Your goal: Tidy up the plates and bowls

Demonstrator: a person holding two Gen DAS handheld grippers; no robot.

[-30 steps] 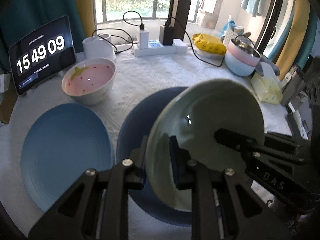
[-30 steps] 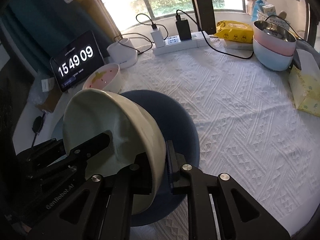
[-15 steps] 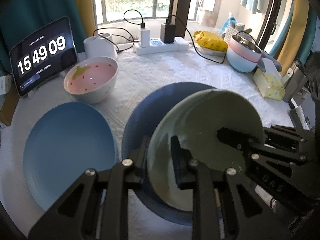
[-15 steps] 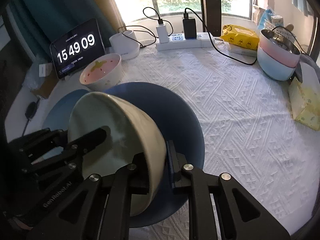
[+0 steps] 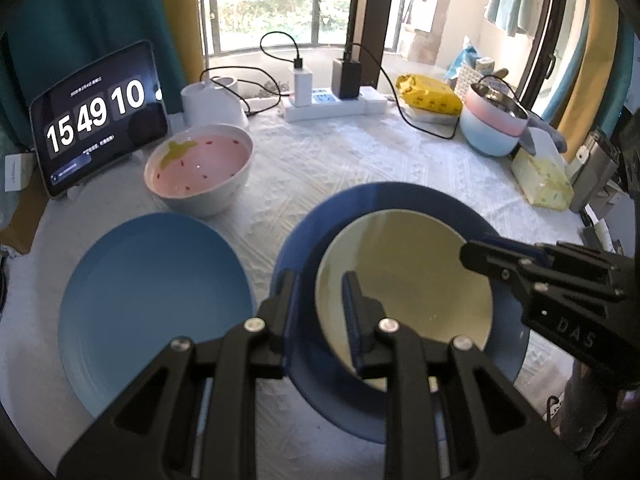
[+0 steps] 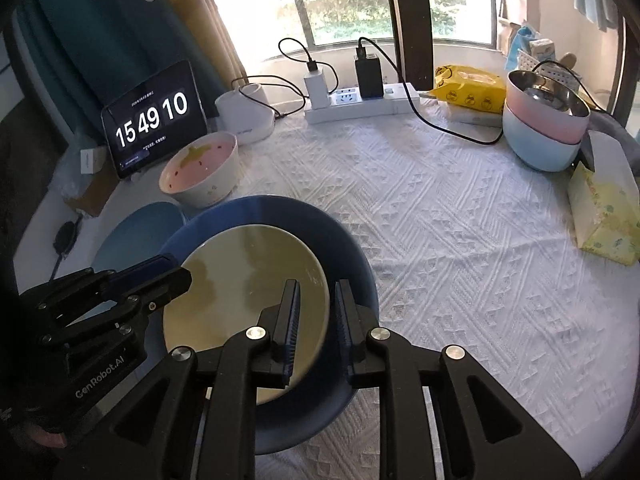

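Note:
A pale green bowl sits level inside a dark blue plate on the white tablecloth. My left gripper straddles the bowl's left rim with its jaws apart. My right gripper straddles the bowl's right rim, jaws also apart. The dark blue plate shows in the right wrist view too. A light blue plate lies to the left. A pink strawberry bowl stands behind it.
A tablet clock stands at the back left, a white cup and a power strip with cables at the back. Stacked pink and blue bowls, a yellow packet and a tissue pack are at the right.
The tilted green bowl came down and now rests level in the dark blue plate. Both grippers' jaws have opened around its rim.

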